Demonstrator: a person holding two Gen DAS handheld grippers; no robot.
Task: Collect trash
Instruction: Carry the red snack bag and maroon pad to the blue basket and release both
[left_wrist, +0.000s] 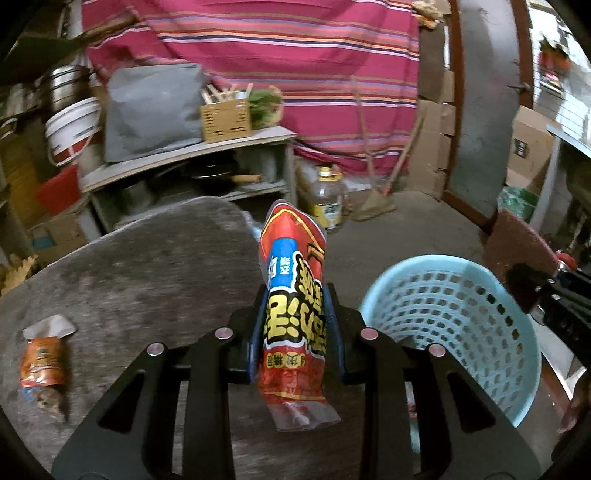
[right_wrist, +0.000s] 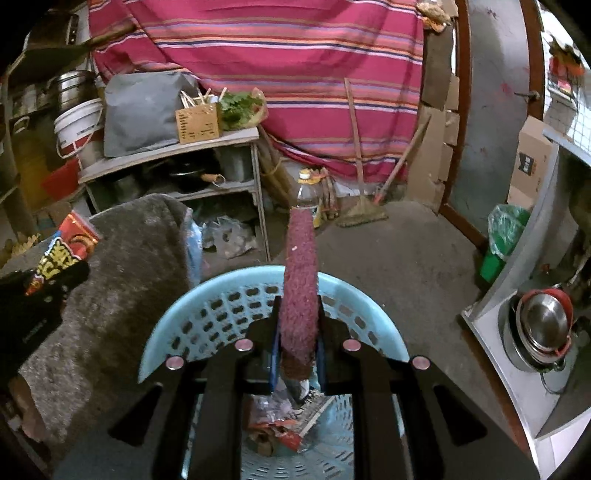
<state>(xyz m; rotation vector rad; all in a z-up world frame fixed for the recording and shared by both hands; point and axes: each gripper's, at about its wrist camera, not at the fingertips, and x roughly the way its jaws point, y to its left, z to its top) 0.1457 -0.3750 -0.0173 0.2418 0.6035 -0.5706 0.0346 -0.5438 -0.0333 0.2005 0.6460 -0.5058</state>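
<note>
My left gripper (left_wrist: 295, 314) is shut on a red and yellow snack wrapper (left_wrist: 293, 295), held upright above the grey felt table (left_wrist: 147, 266), left of the light blue basket (left_wrist: 461, 314). An orange wrapper (left_wrist: 42, 360) lies on the table at the left. My right gripper (right_wrist: 298, 325) is shut on a maroon scouring pad (right_wrist: 299, 288), held on edge over the basket (right_wrist: 207, 314). Wrappers and scraps (right_wrist: 288, 424) lie in the basket's bottom. The left gripper with its wrapper (right_wrist: 62, 262) shows at the left of the right wrist view; the pad (left_wrist: 524, 254) shows in the left wrist view.
A shelf (left_wrist: 192, 155) with a grey bag, box and pans stands behind the table. A plastic bottle (left_wrist: 327, 199) and brooms (right_wrist: 362, 206) stand on the floor by the striped cloth. A counter with steel bowls (right_wrist: 543, 328) is at the right.
</note>
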